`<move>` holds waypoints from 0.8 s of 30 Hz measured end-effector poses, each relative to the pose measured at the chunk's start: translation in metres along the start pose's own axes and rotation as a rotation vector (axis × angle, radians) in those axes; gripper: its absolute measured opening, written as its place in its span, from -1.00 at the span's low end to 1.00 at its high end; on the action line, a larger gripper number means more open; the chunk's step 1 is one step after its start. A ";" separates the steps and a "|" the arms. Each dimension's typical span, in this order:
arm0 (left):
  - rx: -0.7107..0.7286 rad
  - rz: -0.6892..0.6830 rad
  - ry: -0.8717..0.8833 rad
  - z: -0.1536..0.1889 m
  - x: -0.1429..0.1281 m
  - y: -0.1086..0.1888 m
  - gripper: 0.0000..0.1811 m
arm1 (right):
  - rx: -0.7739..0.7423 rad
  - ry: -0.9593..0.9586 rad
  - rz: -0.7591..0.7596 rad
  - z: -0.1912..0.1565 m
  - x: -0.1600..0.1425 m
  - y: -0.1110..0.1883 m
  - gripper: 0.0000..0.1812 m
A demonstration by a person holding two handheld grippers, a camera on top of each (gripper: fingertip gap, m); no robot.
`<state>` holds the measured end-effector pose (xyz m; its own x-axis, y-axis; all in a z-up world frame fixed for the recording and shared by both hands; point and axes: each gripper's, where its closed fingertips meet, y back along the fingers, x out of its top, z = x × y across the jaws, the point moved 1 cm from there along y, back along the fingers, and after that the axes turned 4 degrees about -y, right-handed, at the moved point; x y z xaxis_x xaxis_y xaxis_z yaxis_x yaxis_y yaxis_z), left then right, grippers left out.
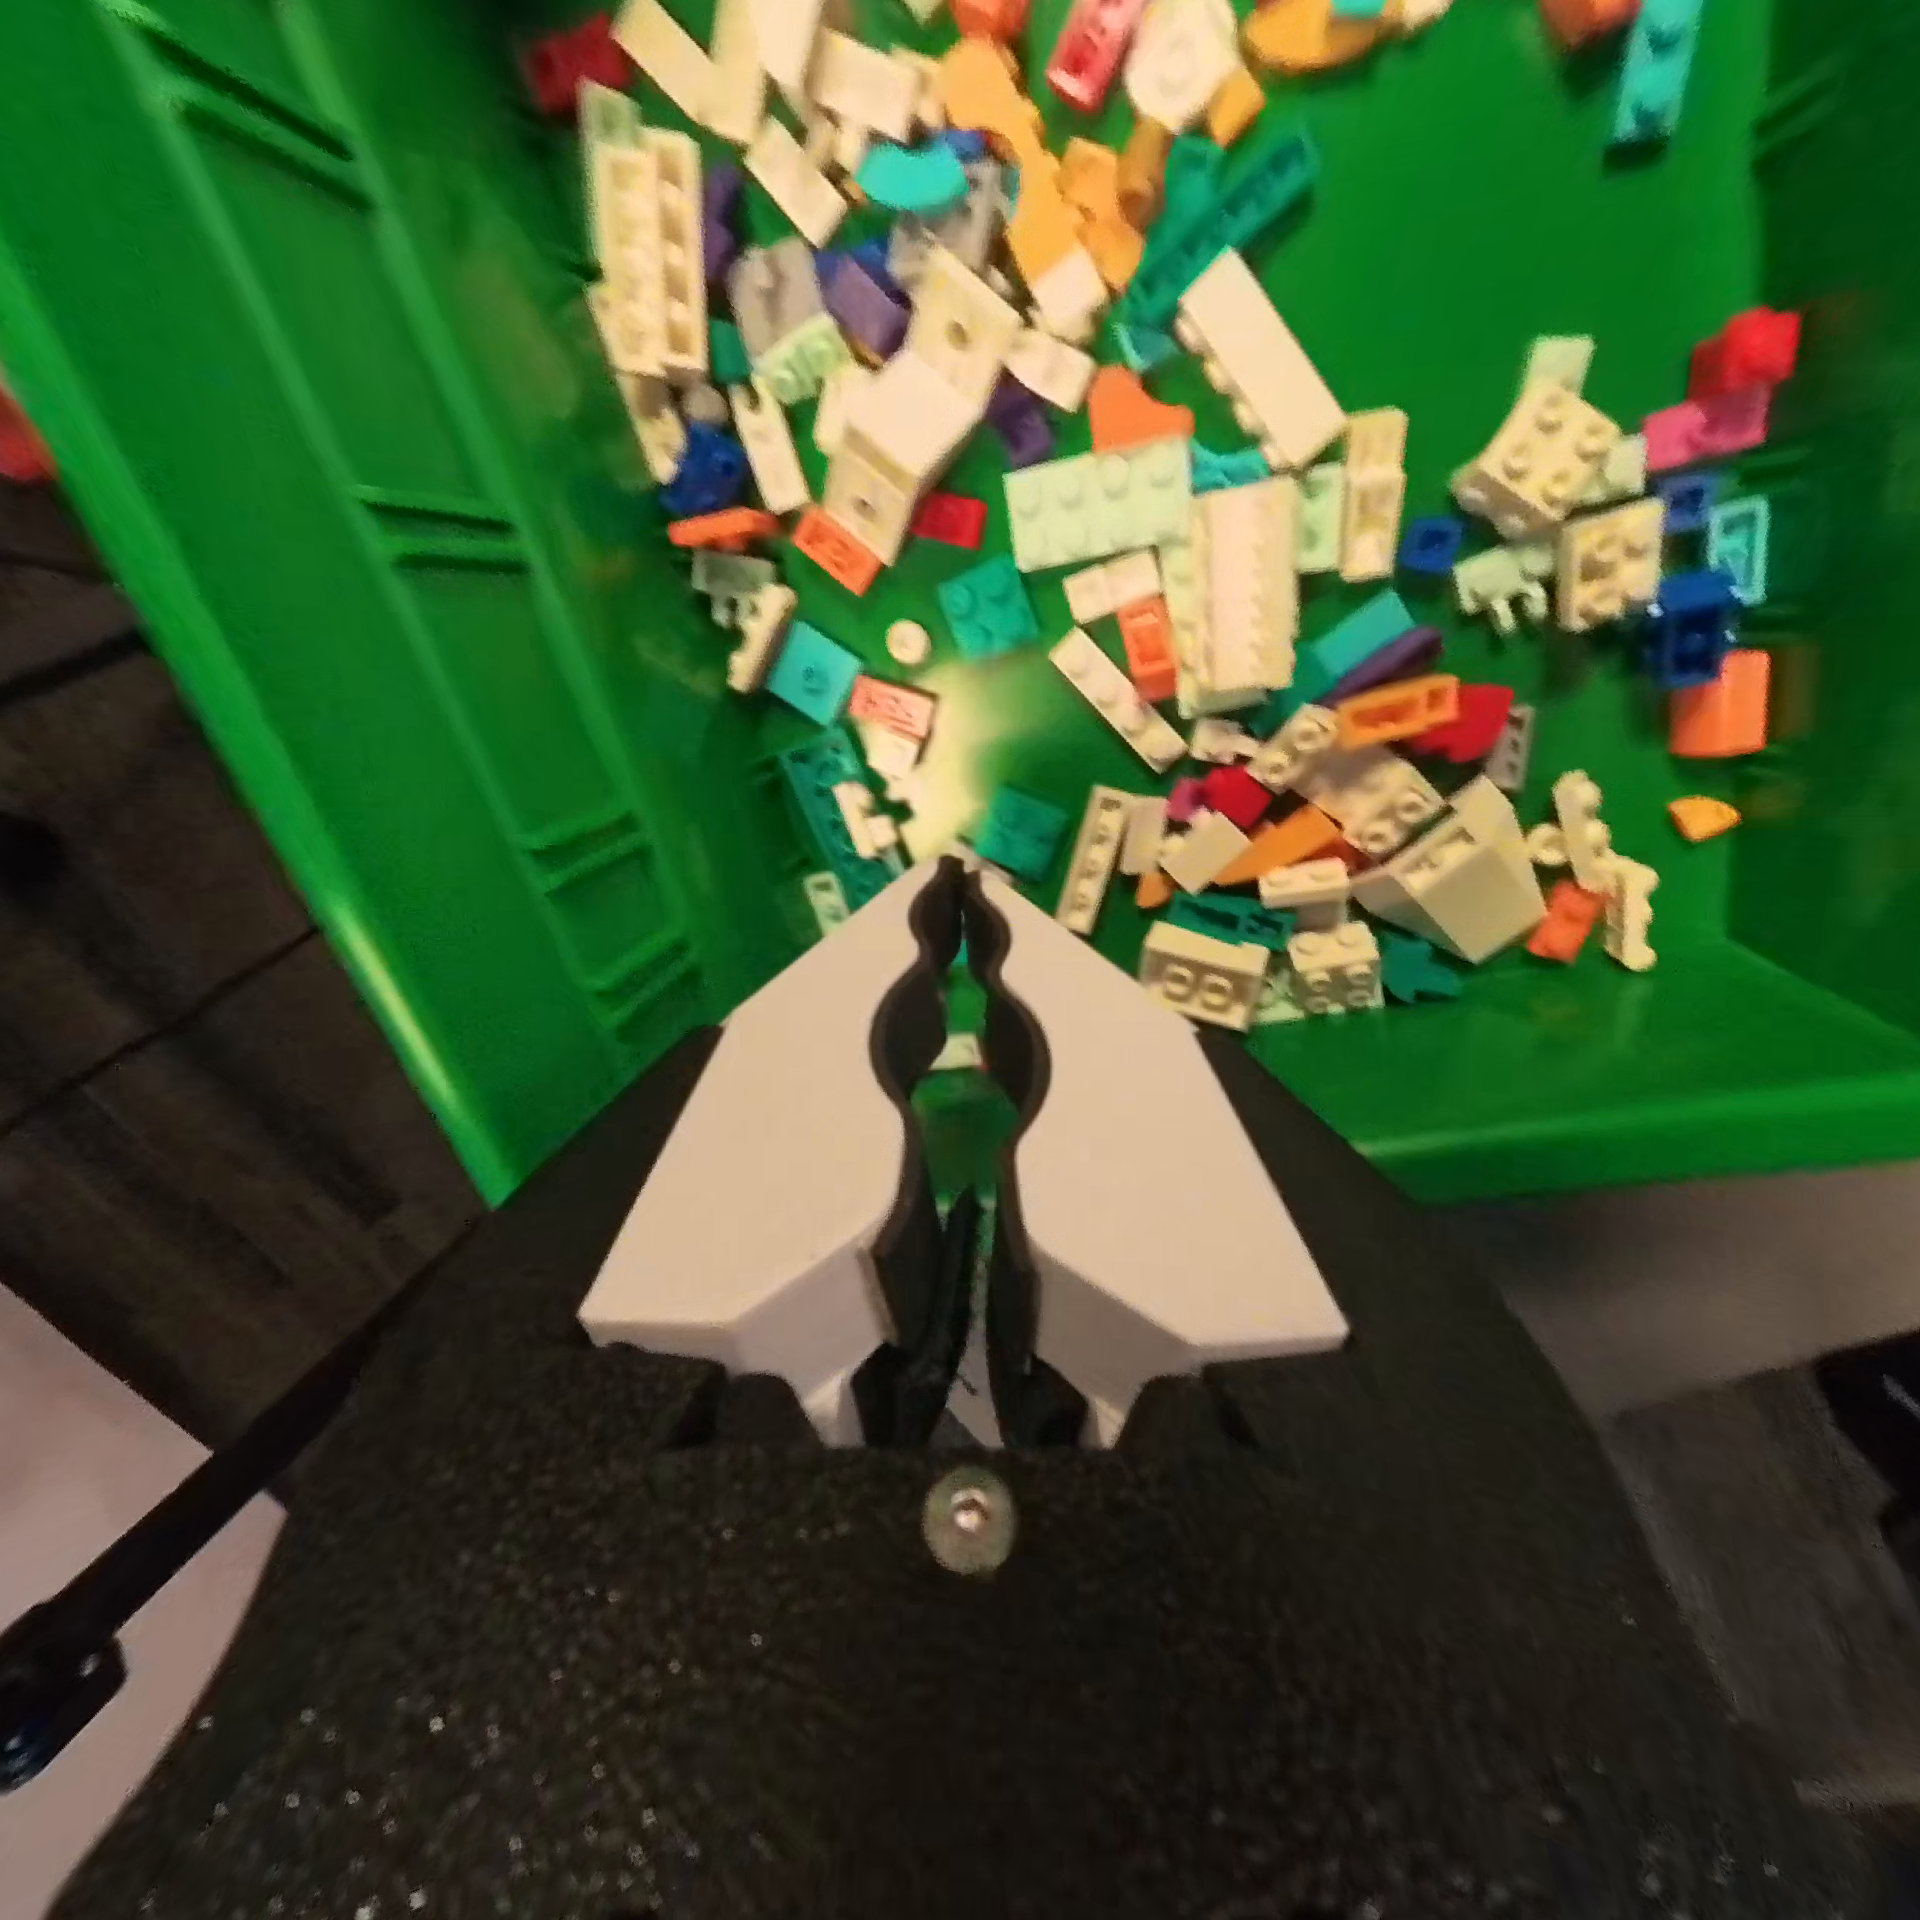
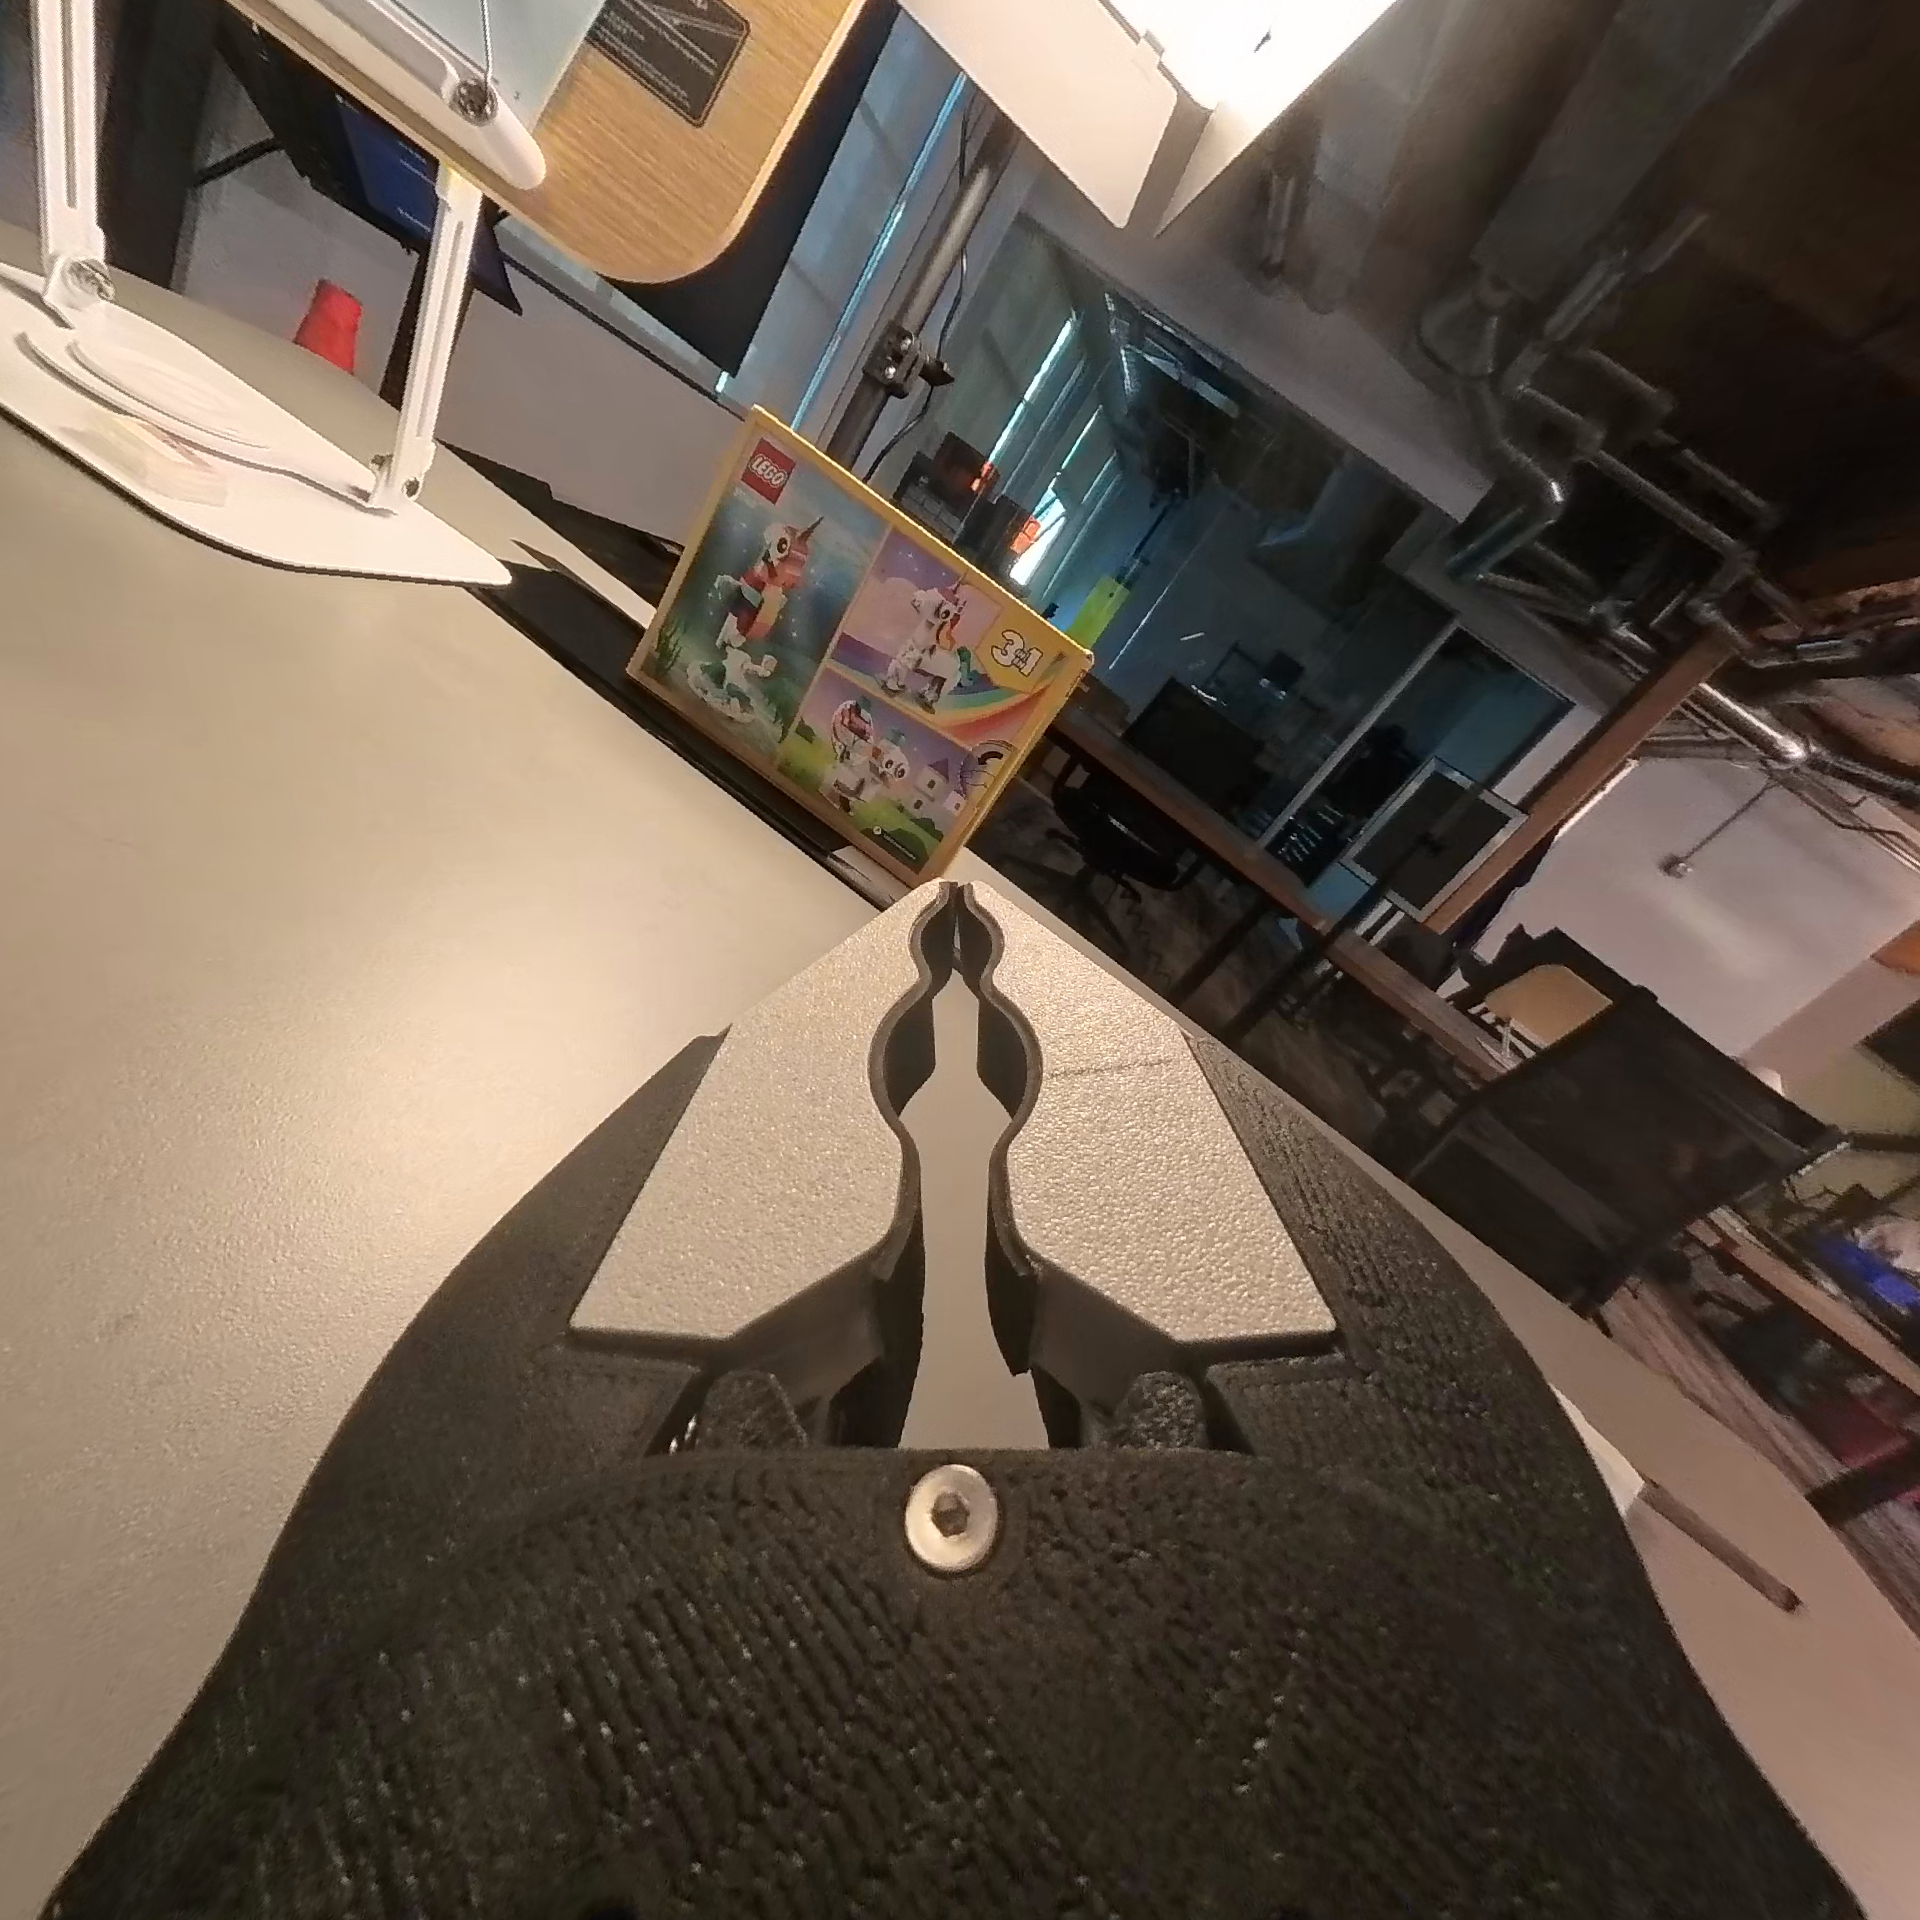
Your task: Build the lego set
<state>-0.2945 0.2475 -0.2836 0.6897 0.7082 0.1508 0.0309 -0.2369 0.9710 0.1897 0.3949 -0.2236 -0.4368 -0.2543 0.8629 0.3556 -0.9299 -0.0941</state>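
Observation:
In the left wrist view a green plastic bin holds many loose lego bricks in white, orange, teal, blue, red and purple. My left gripper is shut and empty, its tips over the bin's near corner, just short of the bricks. The picture is blurred. In the right wrist view my right gripper is shut and empty, lying low over a grey table. It points at the lego set's box, which stands upright near the table's far edge.
A white stand with a flat base and slanted posts sits at the table's far left, with a red cone-shaped thing behind it. Beyond the table edge are desks, chairs and shelves. The bin's ribbed wall rises left of my left gripper. Spacing between my two grippers at the tips: around 50 cm.

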 end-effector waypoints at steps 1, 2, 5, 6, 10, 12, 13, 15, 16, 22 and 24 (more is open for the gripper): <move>-0.023 -0.020 -0.010 0.005 -0.003 -0.001 -1.00 | 0.001 0.000 0.001 0.000 0.000 0.000 -1.00; -0.033 -0.035 -0.011 0.007 -0.006 -0.001 -1.00 | 0.001 -0.001 0.002 0.000 0.000 0.000 -1.00; -0.029 -0.097 0.005 0.007 -0.018 -0.002 -1.00 | 0.002 -0.004 0.004 0.000 0.000 0.000 -1.00; -0.045 -0.113 0.001 0.011 -0.021 -0.002 -1.00 | 0.003 -0.004 0.004 0.000 0.001 0.000 -1.00; -0.073 -0.156 -0.052 0.028 -0.024 -0.004 -1.00 | 0.005 -0.005 0.006 0.000 0.001 0.000 -1.00; -0.096 -0.151 -0.061 0.034 -0.023 -0.004 -1.00 | 0.006 -0.008 0.009 0.000 0.001 0.000 -1.00; -0.111 -0.148 -0.053 0.036 -0.023 -0.004 -1.00 | 0.007 -0.009 0.010 -0.001 0.001 0.001 -1.00; -0.138 -0.143 -0.045 0.039 -0.022 -0.006 -1.00 | 0.010 -0.012 0.013 -0.001 0.002 0.001 -1.00; -0.167 -0.133 -0.043 0.043 -0.021 -0.007 -1.00 | 0.011 -0.013 0.014 -0.001 0.002 0.001 -1.00; 0.011 -0.066 0.020 0.004 -0.012 0.007 -1.00 | 0.017 -0.017 0.019 -0.001 0.002 0.001 -1.00; 0.099 -0.039 0.045 -0.015 -0.007 0.007 -1.00 | 0.020 -0.015 0.019 -0.002 0.003 0.001 -1.00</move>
<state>-0.3097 0.2507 -0.2750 0.6534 0.7467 0.1241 0.1300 -0.2722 0.9534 0.1873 0.3929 -0.2224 -0.4172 -0.2679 0.8684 0.3805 -0.9193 -0.1009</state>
